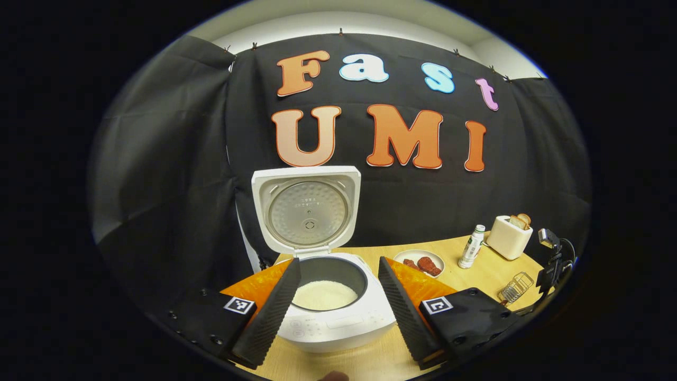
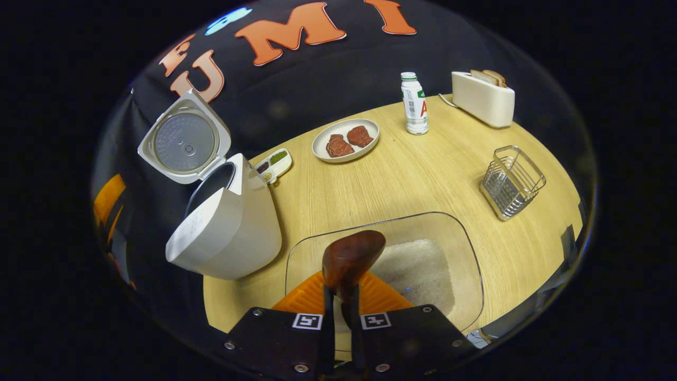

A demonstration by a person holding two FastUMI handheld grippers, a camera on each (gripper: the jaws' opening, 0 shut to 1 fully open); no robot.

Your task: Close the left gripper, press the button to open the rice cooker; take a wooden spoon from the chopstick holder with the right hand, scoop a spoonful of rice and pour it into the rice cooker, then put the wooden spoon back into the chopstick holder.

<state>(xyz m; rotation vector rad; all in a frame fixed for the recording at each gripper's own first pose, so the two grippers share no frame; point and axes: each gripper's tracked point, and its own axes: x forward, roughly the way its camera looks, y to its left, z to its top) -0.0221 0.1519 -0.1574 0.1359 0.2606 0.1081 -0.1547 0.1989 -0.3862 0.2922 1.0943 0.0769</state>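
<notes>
Right tongs (image 2: 342,312) pinch wooden spoon (image 2: 351,257) over rice (image 2: 418,272).

White rice cooker (image 1: 338,317) pot mouth unobstructed, raised lid (image 1: 307,209) walls off rear. Bare wooden tabletop (image 2: 423,174) between clear glass rice tray (image 2: 455,233), wire chopstick holder (image 2: 512,182), white steak plate (image 2: 346,140).

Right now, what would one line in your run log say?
cooker lid: open | rice in pot | left claw: open, at cooker | right claw: shut on wooden spoon, over rice tray
</notes>
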